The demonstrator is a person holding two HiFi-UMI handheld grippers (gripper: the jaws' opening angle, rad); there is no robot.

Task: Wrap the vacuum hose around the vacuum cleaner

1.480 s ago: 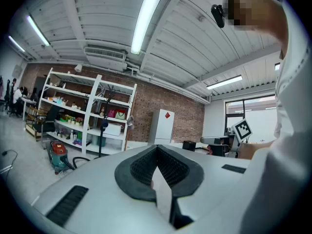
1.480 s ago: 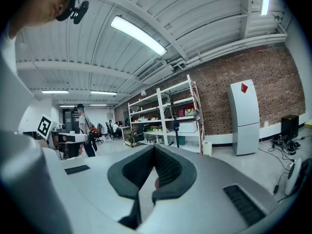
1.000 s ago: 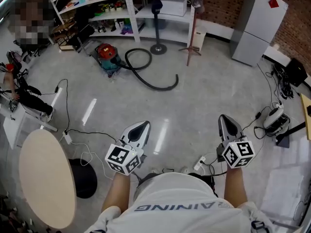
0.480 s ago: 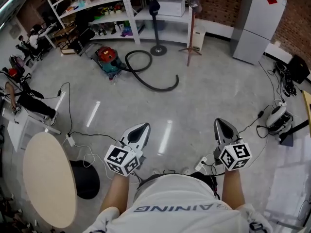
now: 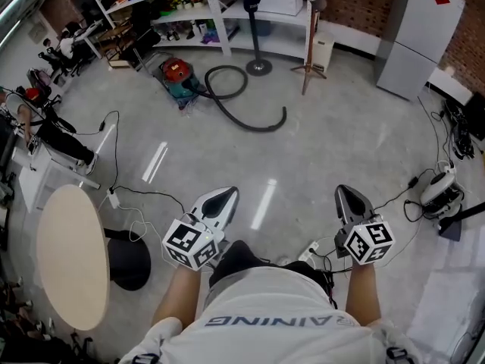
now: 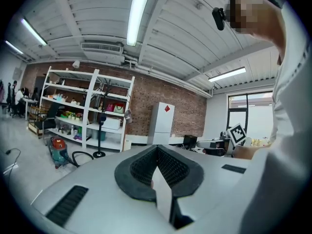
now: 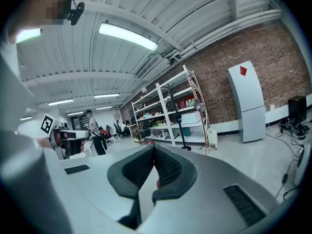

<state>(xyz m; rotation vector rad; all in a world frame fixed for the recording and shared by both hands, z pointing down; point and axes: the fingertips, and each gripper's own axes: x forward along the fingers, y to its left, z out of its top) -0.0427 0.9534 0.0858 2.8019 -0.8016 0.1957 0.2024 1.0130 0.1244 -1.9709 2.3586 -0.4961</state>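
across the grey floor, the vacuum cleaner sits with its vacuum hose sprawled loose. both the left gripper and right gripper are closed and empty.

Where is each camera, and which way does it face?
Head view: on the person's head, steeply down at the floor; forearms, shirt, left hand-held gripper and right hand-held gripper show; vacuum cleaner and hose ahead.
Left gripper view: on that hand-held gripper, along its shut jaws toward the shelving; shirt at right.
Right gripper view: on that hand-held gripper, along its shut jaws toward shelving and refrigerator; shirt at left.
Shared: both gripper views show shelving and refrigerator; head and left gripper views, the vacuum cleaner.
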